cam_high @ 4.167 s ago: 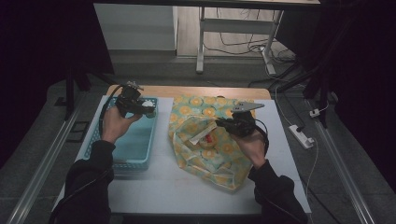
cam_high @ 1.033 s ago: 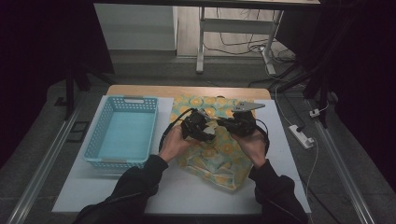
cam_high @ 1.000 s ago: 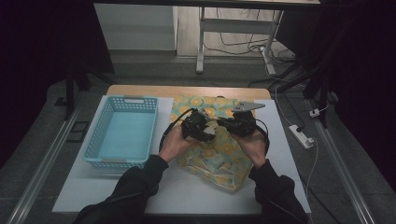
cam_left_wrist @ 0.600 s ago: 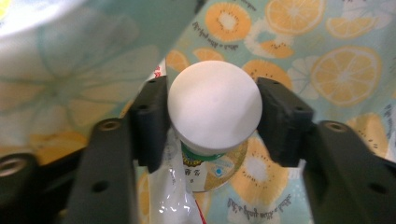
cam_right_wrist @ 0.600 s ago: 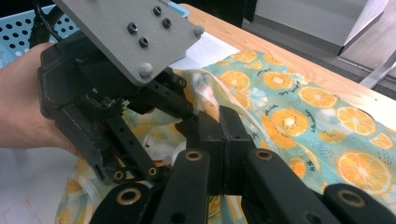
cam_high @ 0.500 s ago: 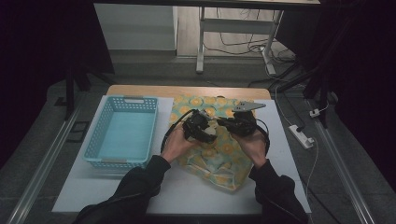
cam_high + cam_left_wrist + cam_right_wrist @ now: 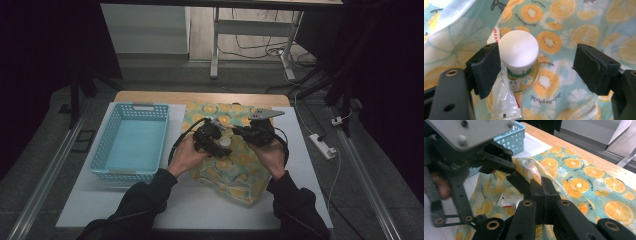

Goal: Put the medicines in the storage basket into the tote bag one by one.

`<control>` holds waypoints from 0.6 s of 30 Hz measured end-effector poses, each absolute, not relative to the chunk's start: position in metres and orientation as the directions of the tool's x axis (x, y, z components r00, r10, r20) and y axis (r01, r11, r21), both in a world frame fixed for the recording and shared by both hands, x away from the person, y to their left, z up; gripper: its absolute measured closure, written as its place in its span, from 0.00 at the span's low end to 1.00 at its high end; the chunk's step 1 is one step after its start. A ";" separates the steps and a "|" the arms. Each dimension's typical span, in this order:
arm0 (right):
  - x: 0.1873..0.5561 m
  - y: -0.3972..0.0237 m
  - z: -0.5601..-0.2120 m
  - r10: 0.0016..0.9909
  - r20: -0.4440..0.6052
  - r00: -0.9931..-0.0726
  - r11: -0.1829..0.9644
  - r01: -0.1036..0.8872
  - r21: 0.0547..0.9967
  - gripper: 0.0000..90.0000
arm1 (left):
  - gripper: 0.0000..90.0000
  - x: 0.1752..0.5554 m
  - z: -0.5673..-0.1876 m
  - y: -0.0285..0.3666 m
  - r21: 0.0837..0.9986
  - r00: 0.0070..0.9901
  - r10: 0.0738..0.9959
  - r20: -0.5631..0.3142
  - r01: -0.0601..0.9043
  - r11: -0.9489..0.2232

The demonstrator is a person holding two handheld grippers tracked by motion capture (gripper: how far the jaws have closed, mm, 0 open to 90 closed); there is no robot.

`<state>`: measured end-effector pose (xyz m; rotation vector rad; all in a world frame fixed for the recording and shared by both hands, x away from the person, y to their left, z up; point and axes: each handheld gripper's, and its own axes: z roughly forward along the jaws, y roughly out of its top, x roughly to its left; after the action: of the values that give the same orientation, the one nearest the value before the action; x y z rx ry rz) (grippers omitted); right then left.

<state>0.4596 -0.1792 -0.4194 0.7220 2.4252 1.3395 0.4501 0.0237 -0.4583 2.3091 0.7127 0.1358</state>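
— What does the person wear?
— Dark long sleeves (image 7: 145,197) on both arms, reaching the wrists.
— And the tools?
— The left black metal tongs (image 7: 536,62) end in two thick black foam-like pads (image 7: 485,67), the right-hand one frayed at its edge, on flat black links with round silver-rimmed holes. The right black metal tongs (image 7: 541,192) have links pinned with brass-coloured rivets. A grey three-cornered plate (image 7: 266,114) with screws tops them, and a black cable (image 7: 176,145) loops from the left pair.
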 end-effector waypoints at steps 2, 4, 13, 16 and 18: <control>0.459 -0.179 -0.419 0.547 -0.002 -0.837 0.447 0.290 0.846 1.00 | 0.22 0.448 -0.457 0.025 0.665 0.845 0.522 -0.116 0.456 -0.592; 0.459 -0.179 -0.419 0.545 -0.003 -0.839 0.449 0.289 0.846 1.00 | 0.20 0.445 -0.456 0.026 0.671 0.848 0.514 -0.130 0.457 -0.584; 0.459 -0.178 -0.420 0.545 -0.002 -0.839 0.449 0.290 0.845 1.00 | 0.07 0.433 -0.453 0.033 0.698 0.860 0.478 -0.178 0.452 -0.555; 0.459 -0.178 -0.419 0.544 -0.005 -0.839 0.451 0.288 0.845 1.00 | 0.04 0.429 -0.455 0.036 0.707 0.860 0.470 -0.198 0.457 -0.539; 0.459 -0.178 -0.419 0.543 -0.005 -0.840 0.450 0.286 0.846 1.00 | 0.03 0.426 -0.457 0.039 0.711 0.859 0.474 -0.193 0.456 -0.536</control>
<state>0.4585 -0.1775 -0.4193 0.7132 2.4293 1.3377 0.4265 0.0390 -0.4567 2.2148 0.6703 0.0290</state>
